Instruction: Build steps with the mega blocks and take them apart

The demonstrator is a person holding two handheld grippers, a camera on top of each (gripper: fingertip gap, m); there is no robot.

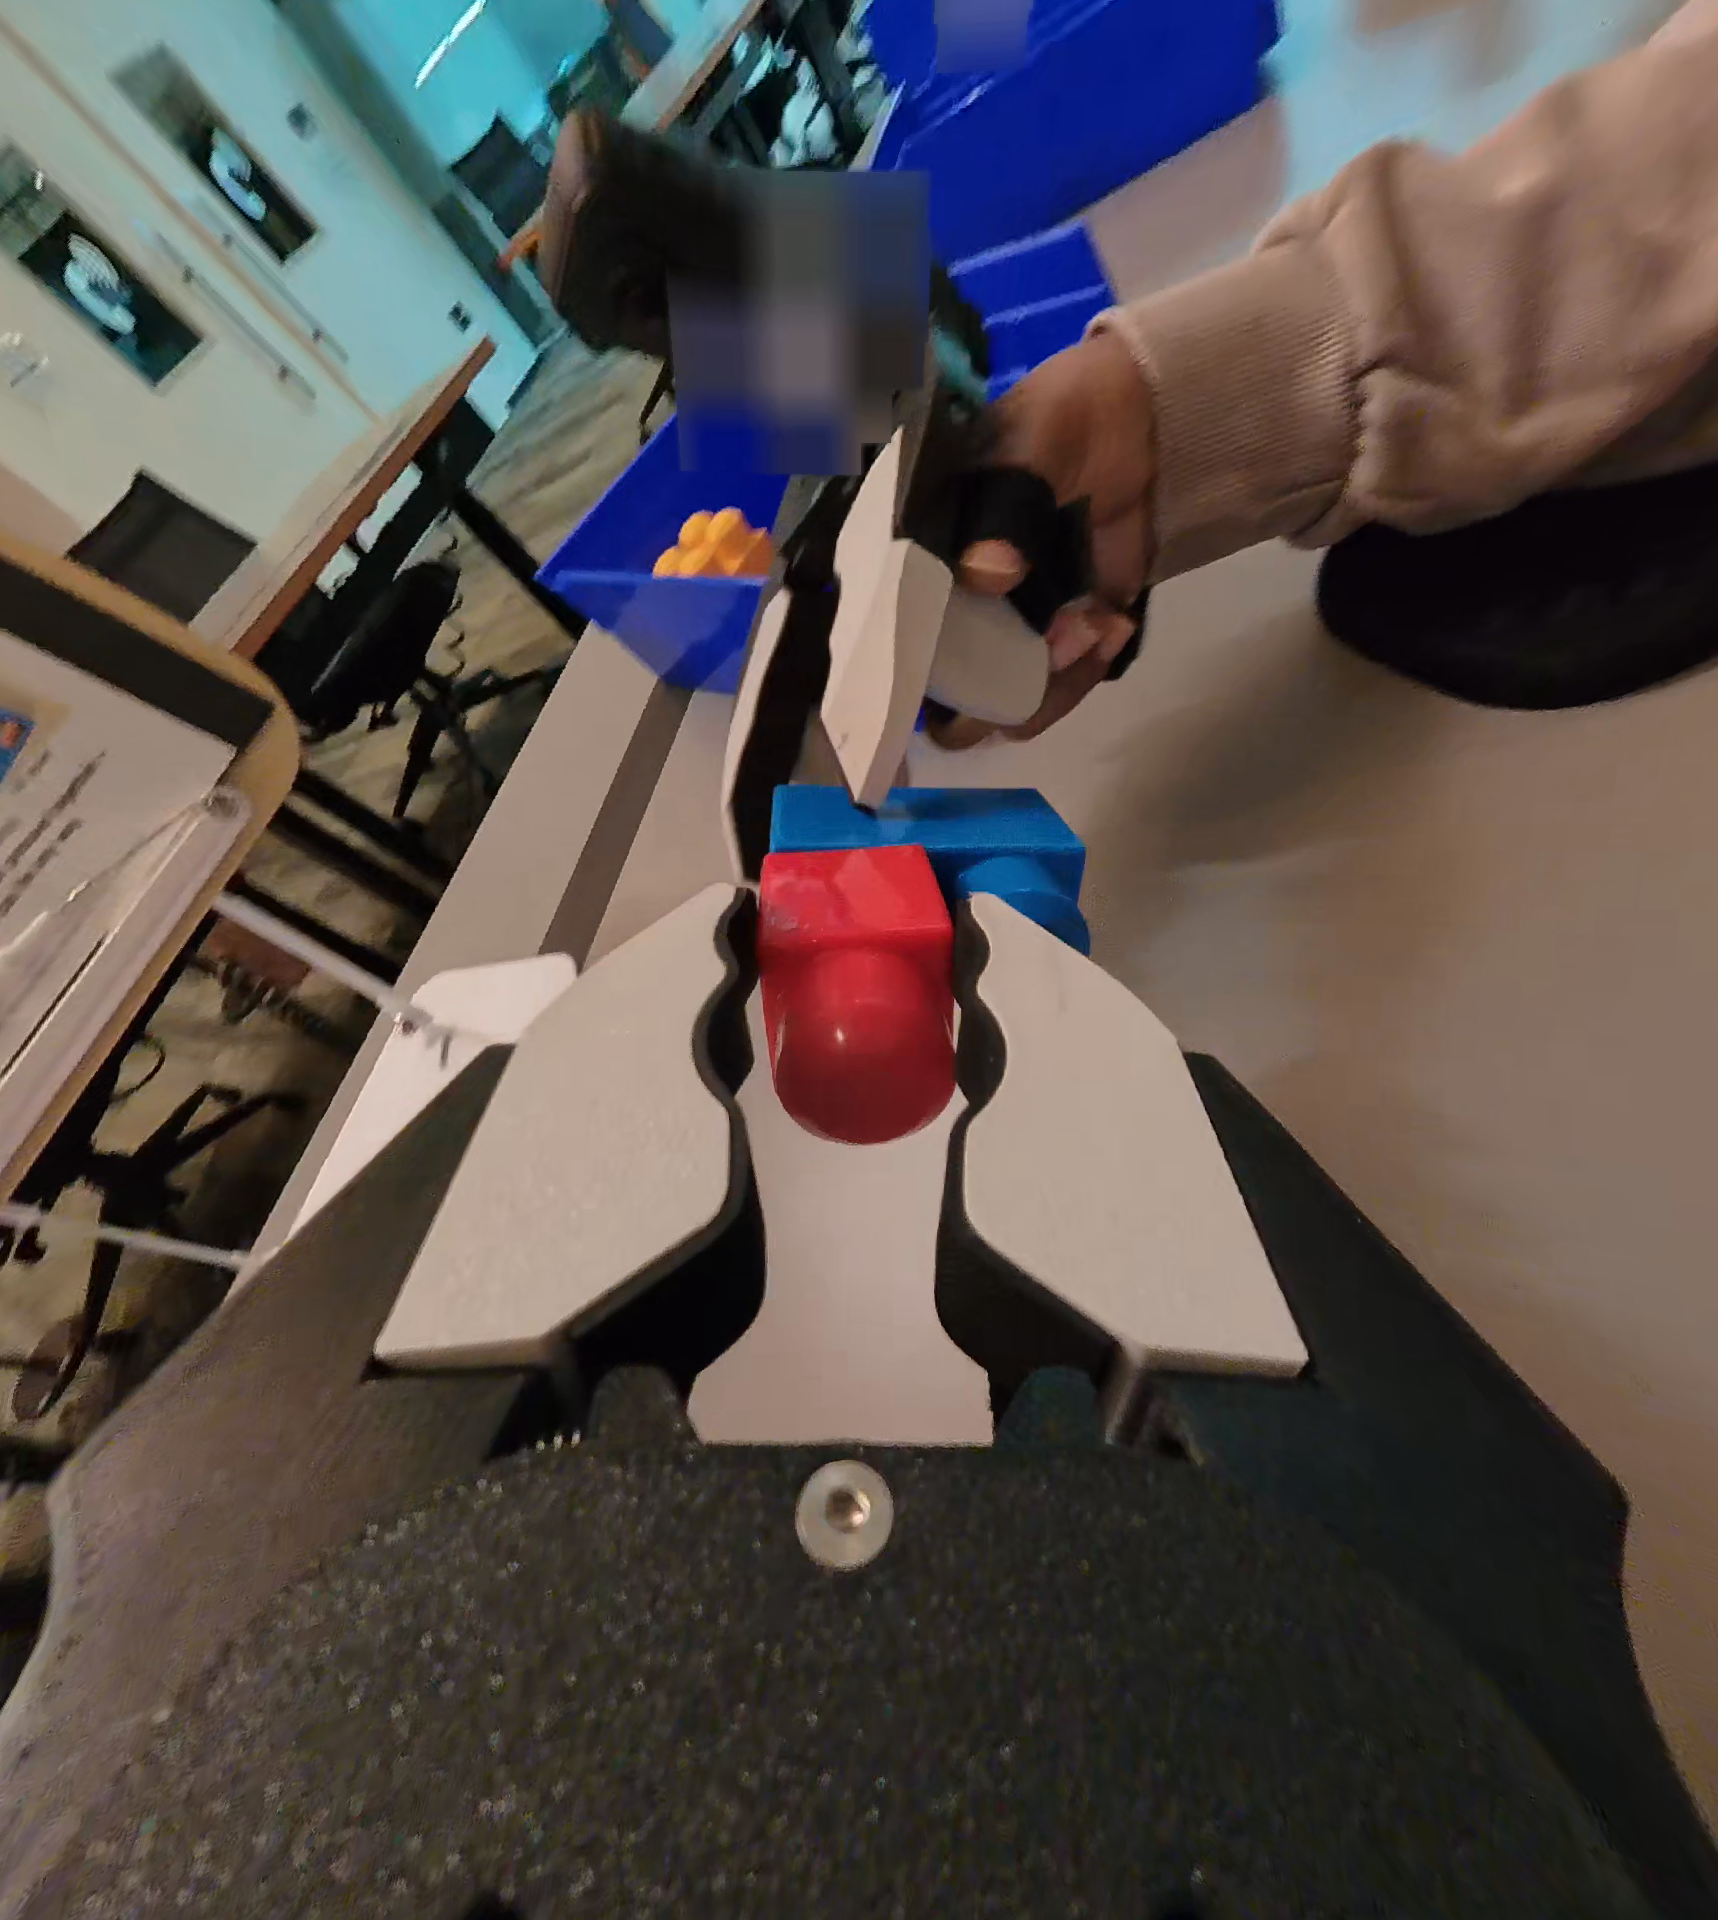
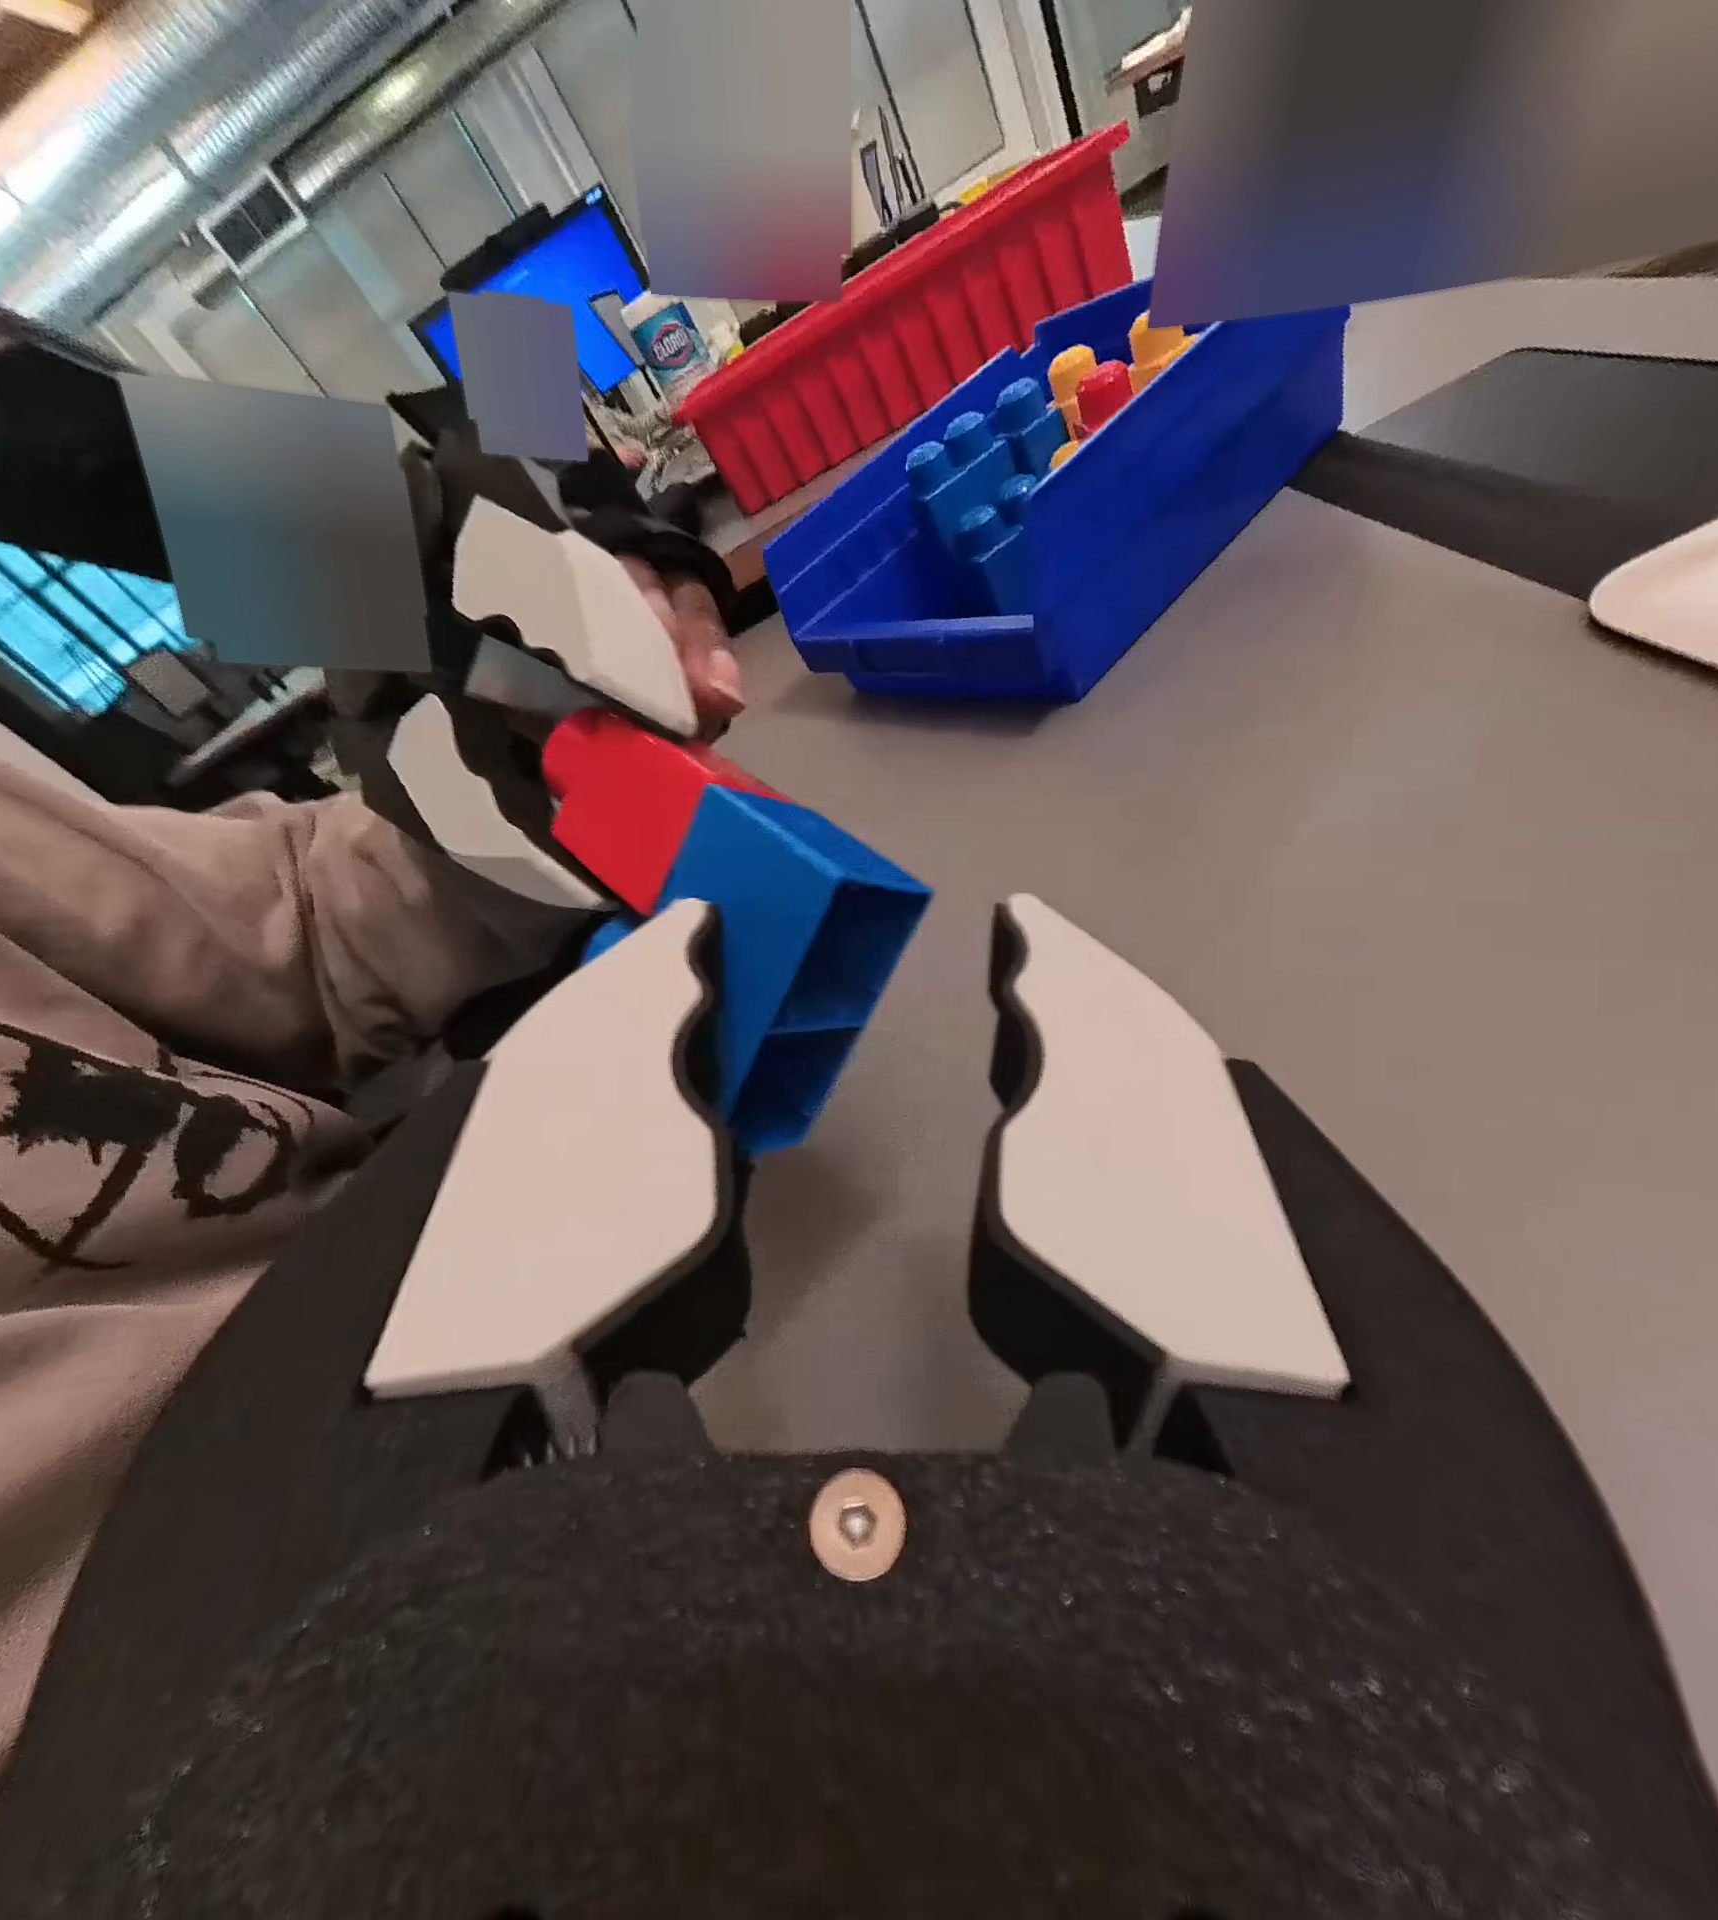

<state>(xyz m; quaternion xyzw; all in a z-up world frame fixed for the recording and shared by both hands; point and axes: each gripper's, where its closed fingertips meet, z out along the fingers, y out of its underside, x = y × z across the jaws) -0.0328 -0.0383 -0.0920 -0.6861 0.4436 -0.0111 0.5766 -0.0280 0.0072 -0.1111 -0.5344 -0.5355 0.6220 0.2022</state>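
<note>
left gripper (image 1: 855, 935) clamps red block (image 1: 850, 925); right gripper (image 2: 850, 935) released — close squarely on blue block (image 2: 803, 935), pull straight

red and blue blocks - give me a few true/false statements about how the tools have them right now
1. The left tool is shut on the red block. True.
2. The red block and the blue block are apart. False: they are joined.
3. The right tool is clamped on the blue block. False: its jaws stand open, one finger beside the block.
4. The blue bin on the table holds blue, orange and red blocks. True.
5. The joined blocks lie flat on the table. False: the left tool holds them tilted above it.
</note>
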